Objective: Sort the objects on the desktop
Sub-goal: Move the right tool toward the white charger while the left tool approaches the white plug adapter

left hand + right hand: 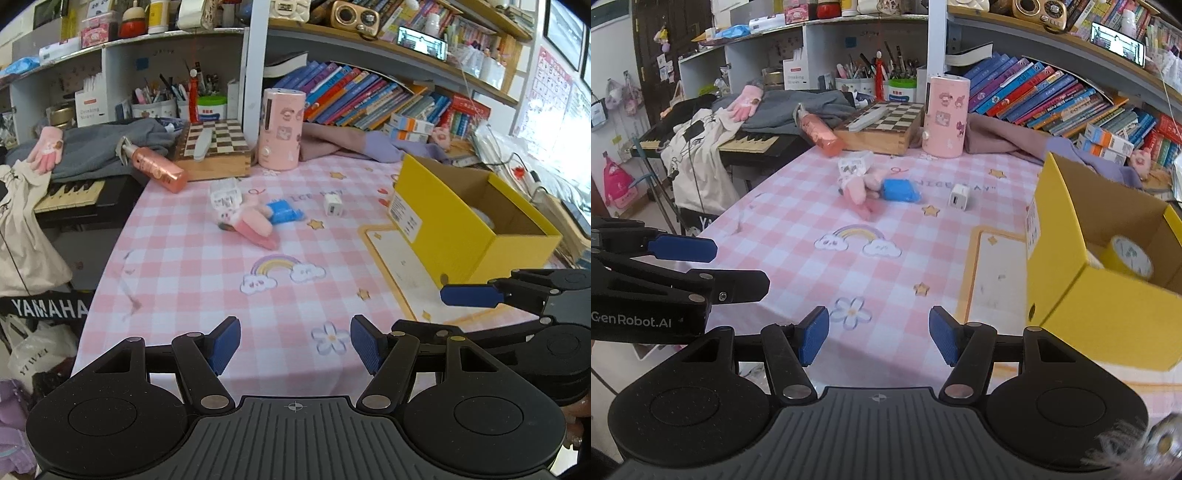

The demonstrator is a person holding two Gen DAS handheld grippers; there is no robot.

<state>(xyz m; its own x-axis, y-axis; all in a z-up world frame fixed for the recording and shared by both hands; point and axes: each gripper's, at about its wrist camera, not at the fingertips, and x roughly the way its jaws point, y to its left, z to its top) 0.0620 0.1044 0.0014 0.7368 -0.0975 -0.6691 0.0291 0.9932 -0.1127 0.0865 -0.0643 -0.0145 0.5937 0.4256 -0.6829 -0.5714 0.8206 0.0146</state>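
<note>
Both the left gripper (295, 345) and right gripper (877, 334) stood apart, empty; the charger (959, 197) at upper centre looked light, rigid, best pinched across flat sides.

White charger (334, 205) upright beside yellow box (458, 236)

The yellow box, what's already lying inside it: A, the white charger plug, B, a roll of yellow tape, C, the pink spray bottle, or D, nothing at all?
B: in the right wrist view, a roll of yellow tape lies inside the yellow box, while the white charger plug sits out on the tablecloth.
</note>
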